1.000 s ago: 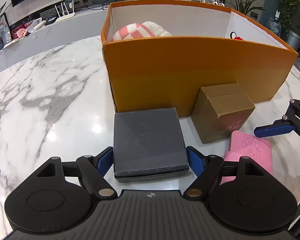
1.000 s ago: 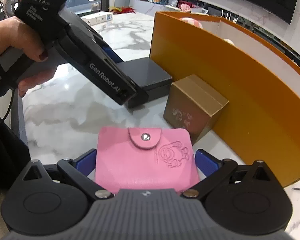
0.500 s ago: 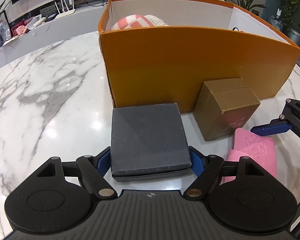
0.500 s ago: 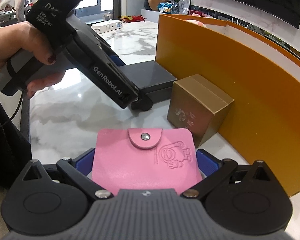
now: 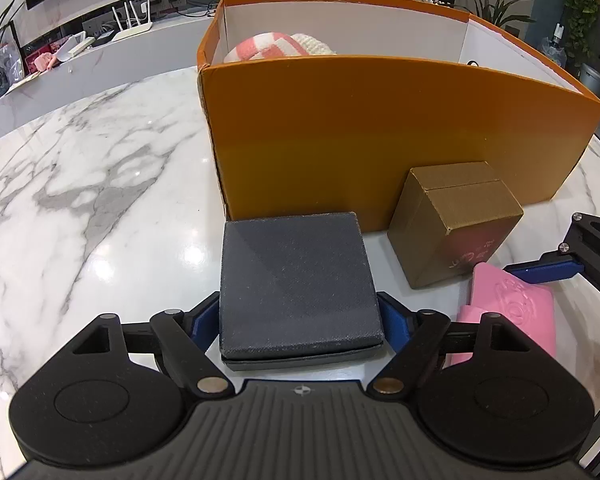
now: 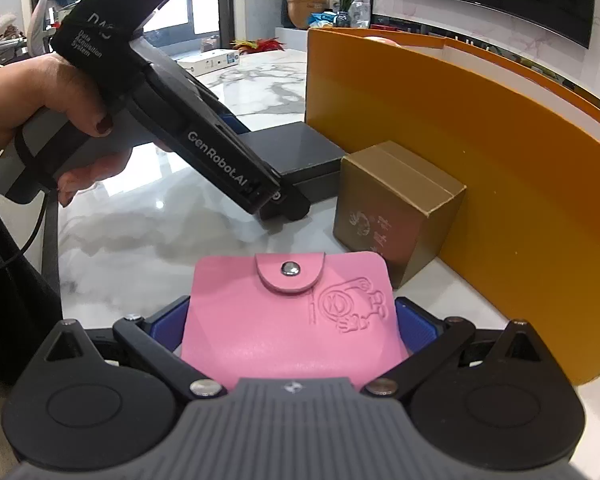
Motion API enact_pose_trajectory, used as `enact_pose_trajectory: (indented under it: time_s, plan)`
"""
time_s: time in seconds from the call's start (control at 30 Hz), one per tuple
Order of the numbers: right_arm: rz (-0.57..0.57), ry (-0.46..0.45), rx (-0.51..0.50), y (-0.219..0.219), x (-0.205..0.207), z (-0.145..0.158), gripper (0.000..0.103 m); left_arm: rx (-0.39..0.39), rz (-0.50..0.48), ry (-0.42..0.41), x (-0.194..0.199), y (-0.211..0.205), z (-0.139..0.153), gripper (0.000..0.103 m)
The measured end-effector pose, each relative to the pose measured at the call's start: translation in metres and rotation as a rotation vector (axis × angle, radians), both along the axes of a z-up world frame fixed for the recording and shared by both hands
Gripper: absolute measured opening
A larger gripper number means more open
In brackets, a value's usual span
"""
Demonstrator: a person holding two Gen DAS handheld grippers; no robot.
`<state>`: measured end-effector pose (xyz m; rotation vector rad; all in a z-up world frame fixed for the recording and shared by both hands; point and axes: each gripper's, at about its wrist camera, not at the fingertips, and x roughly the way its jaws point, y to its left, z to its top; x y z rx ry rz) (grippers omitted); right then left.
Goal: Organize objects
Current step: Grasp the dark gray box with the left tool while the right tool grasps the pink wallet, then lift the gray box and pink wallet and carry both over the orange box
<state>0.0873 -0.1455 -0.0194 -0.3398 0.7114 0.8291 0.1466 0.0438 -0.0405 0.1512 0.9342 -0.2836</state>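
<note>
On the marble table [image 5: 100, 184], with the orange box [image 5: 380, 136] at twelve o'clock, my left gripper [image 5: 300, 320] clamps the grey case [image 5: 296, 284] and my right gripper [image 6: 292, 320] clamps the pink wallet [image 6: 288, 320], both low and flat, ready, I judge, to lift over the wall.

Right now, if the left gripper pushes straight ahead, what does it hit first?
The left gripper is clamped on the dark grey box; straight ahead, that box would meet the orange box's near wall, apparently almost touching already.
</note>
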Motion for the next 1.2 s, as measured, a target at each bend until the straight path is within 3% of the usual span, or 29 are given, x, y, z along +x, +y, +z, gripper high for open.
enact_pose_trajectory:
  time_s: [0.2,0.33,0.77,0.97,1.1,1.2]
  plan:
    - [-0.059,0.057,-0.061,0.015,0.003,0.007,0.102,-0.011,0.009,0.017,0.001,0.001,0.003,0.089]
    - [-0.062,0.102,-0.037,0.015,0.002,0.010,0.102,-0.065,0.008,0.046,-0.001,0.004,0.008,0.089]
    - [-0.129,0.157,0.020,0.003,-0.012,0.037,0.102,-0.097,0.026,-0.002,-0.019,0.025,0.044,0.089]
    - [-0.210,0.063,0.175,-0.039,-0.013,0.088,0.102,-0.189,0.050,-0.116,-0.025,0.037,0.087,0.089]
    - [-0.346,-0.064,0.265,-0.058,-0.003,0.127,0.102,-0.252,0.081,-0.223,-0.005,0.032,0.116,0.089]
    - [-0.457,-0.139,0.271,-0.060,0.013,0.143,0.102,-0.261,0.100,-0.289,0.016,0.016,0.129,0.089]
